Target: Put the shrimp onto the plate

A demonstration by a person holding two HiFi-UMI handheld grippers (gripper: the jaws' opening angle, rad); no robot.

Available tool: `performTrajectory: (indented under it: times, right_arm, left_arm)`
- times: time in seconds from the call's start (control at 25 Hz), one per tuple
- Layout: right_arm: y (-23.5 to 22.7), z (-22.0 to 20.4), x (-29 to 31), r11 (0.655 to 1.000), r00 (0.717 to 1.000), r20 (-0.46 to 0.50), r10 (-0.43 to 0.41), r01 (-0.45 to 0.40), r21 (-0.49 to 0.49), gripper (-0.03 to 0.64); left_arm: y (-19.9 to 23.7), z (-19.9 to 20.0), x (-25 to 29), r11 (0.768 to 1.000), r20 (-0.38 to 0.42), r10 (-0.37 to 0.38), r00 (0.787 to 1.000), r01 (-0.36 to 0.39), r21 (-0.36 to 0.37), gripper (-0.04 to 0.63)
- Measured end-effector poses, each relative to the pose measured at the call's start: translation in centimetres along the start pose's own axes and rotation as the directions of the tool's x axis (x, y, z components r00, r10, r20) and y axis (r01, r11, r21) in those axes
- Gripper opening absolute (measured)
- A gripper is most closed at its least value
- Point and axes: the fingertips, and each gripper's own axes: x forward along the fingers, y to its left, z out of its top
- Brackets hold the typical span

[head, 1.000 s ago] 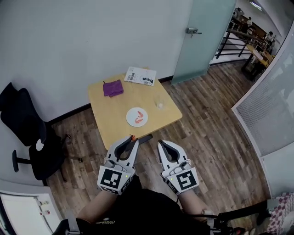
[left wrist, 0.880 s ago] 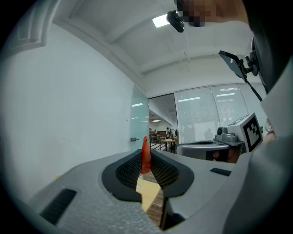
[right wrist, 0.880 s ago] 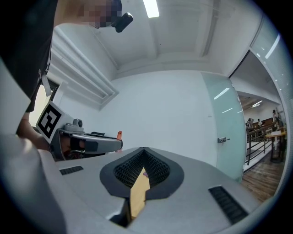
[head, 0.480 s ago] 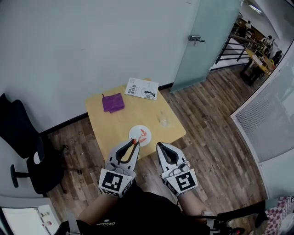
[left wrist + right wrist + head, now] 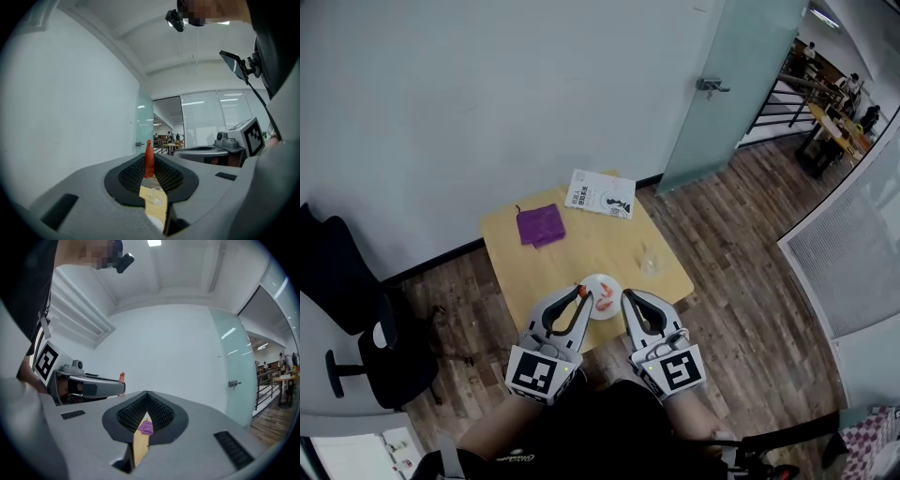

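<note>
Left gripper [image 5: 577, 294] pinched an orange shrimp [image 5: 149, 158] upright between its jaw tips, by the near edge of the white plate [image 5: 598, 281] on the yellow table [image 5: 581, 248] — other shrimp [image 5: 605, 301] lay on that plate. Right gripper [image 5: 626, 296] hung just beside it, jaws together and empty.

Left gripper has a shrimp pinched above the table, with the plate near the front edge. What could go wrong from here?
1. The shrimp is held only at the very tips of the left gripper and sticks out past them, so it may slip out early.
2. The plate sits close to the table edge; a badly aimed release could send the shrimp to the floor.
3. The right gripper is close to the plate and might nudge it.
</note>
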Motion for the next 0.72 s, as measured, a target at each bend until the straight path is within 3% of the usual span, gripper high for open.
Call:
performTrajectory:
  times: [0.72]
  right_arm:
    - [-0.6, 1.4, 1.9, 0.995, 0.994, 0.045, 0.099, -0.098, -0.025, 0.002]
  left_arm:
    - [-0.1, -0.3, 1.8, 0.999, -0.002, 0.040, 0.999, -0.040, -0.003, 0.049]
